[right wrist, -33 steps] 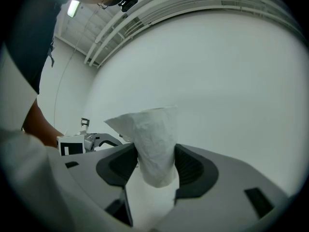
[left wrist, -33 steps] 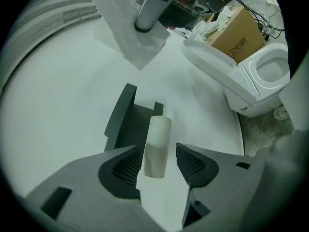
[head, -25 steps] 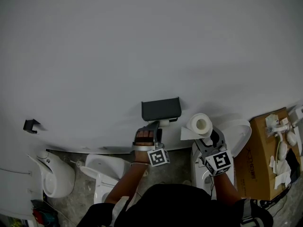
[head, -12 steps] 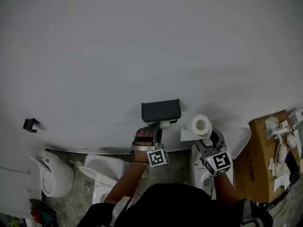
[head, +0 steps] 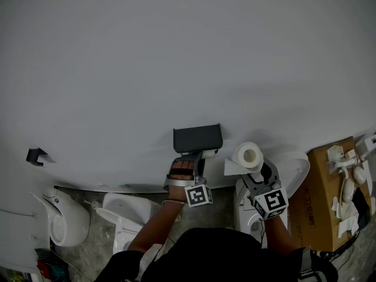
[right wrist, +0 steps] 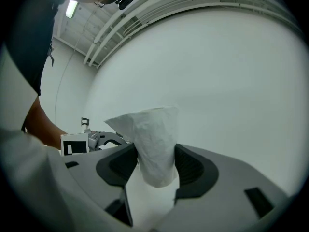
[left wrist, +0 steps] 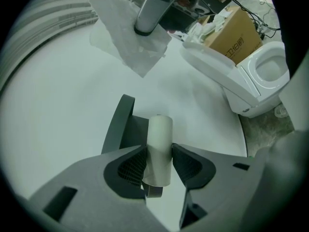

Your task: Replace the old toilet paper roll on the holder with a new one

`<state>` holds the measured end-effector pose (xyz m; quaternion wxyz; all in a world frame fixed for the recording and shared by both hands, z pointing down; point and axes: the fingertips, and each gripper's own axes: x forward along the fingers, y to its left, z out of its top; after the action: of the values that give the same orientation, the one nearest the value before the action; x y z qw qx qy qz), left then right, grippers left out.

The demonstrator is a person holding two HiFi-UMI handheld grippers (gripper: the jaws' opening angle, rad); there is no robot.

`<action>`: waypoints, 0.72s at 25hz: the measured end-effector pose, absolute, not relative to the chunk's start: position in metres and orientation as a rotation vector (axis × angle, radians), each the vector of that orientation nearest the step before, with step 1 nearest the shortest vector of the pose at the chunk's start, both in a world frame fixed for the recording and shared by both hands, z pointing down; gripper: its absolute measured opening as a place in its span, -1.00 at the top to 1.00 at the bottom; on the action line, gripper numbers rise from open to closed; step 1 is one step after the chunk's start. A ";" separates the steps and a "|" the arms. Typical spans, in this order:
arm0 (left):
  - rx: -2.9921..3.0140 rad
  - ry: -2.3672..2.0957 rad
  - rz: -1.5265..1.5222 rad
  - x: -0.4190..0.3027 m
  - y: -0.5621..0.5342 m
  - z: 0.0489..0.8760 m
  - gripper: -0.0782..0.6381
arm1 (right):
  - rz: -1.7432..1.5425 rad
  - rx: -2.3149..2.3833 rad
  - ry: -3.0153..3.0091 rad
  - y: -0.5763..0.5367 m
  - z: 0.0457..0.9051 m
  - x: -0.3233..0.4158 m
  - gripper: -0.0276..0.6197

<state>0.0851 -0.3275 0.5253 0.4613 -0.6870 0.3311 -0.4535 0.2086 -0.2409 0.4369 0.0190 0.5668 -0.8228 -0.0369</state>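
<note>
The old roll [left wrist: 159, 134], a bare cardboard tube, sits at lower centre of the left gripper view just in front of the dark holder [left wrist: 121, 124], and the left gripper [left wrist: 159, 159] has its fingers clamped on the tube from both sides. In the head view, just right of the holder, the new roll [head: 247, 155] trails a loose sheet [head: 232, 167], and the right gripper [head: 257, 170] has its fingers pressed into the paper. A toilet [head: 296, 168] and a cardboard box [head: 326, 192] stand at lower right below the white wall [head: 176, 51].
</note>
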 end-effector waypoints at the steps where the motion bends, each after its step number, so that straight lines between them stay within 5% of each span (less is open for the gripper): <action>1: -1.686 0.810 -1.112 0.088 -0.328 0.525 0.31 | -0.113 1.762 -2.551 -0.241 0.438 0.210 0.18; 18: -1.702 0.729 -1.004 0.161 -0.318 0.523 0.31 | -0.090 1.883 -2.440 -0.231 0.439 0.256 0.18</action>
<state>0.1608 -0.3178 0.5233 0.4948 -0.7022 0.3008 -0.4143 0.2563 -0.2312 0.4391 0.0292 0.6103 -0.7911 -0.0291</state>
